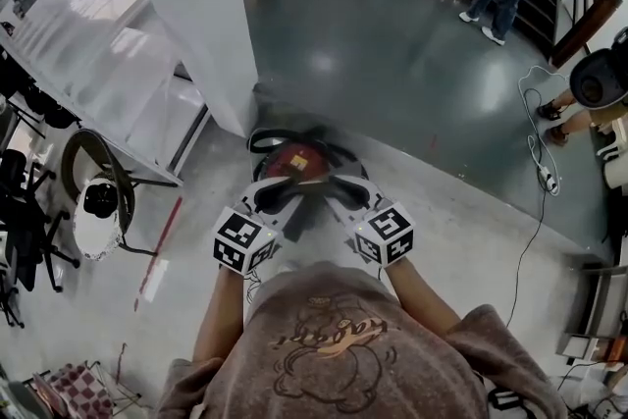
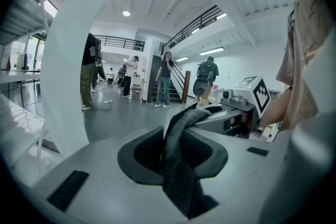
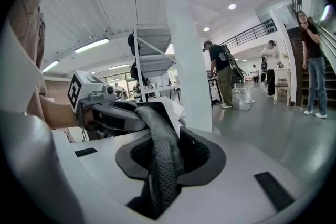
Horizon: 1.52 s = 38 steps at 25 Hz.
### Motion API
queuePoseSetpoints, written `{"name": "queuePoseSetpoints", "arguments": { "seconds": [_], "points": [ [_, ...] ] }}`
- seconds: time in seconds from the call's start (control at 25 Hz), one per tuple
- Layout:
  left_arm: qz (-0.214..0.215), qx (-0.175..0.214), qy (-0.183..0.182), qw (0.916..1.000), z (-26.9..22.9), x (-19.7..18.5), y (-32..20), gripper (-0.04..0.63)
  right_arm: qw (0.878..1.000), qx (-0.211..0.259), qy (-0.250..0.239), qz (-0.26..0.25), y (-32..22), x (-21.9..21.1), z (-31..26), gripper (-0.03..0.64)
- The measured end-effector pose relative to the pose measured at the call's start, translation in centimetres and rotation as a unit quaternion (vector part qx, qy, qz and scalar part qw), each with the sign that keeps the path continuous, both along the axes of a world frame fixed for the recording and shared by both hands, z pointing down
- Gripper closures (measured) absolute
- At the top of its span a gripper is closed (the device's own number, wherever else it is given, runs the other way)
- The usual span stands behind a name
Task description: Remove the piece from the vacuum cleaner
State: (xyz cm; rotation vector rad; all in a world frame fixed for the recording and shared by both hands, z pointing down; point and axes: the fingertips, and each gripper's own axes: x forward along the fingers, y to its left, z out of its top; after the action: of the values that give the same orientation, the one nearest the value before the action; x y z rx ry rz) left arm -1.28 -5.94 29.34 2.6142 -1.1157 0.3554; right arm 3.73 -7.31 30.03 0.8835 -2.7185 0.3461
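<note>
Left tool (image 2: 176, 136), right tool (image 3: 163, 134) grip seemingly mesh piece (image 2: 181, 181), blurred overhead.

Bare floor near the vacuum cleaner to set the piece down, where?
Biggest free patch: the dark floor beyond the vacuum cleaner, between the white pillar and the power strip with its cable. A paler bare patch lies right of the vacuum cleaner, short of that cable. Left side is crowded: black chair, round white unit, red floor stripe.
</note>
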Motion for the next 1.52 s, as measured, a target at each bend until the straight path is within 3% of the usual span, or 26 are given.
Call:
{"name": "queuePoseSetpoints", "arguments": {
  "seconds": [0.36, 1.52],
  "points": [
    [-0.023, -0.022, 0.003, 0.9995, 3.1, -0.2, -0.2, 0.503, 1.0, -0.026, 0.004, 0.006, -0.1, -0.2, 3.2, 0.535],
    [-0.029, -0.04, -0.004, 0.9988, 3.2, -0.3, 1.3, 0.502, 0.999, -0.039, 0.0, 0.012, 1.5, -0.3, 3.5, 0.54]
  ]
}}
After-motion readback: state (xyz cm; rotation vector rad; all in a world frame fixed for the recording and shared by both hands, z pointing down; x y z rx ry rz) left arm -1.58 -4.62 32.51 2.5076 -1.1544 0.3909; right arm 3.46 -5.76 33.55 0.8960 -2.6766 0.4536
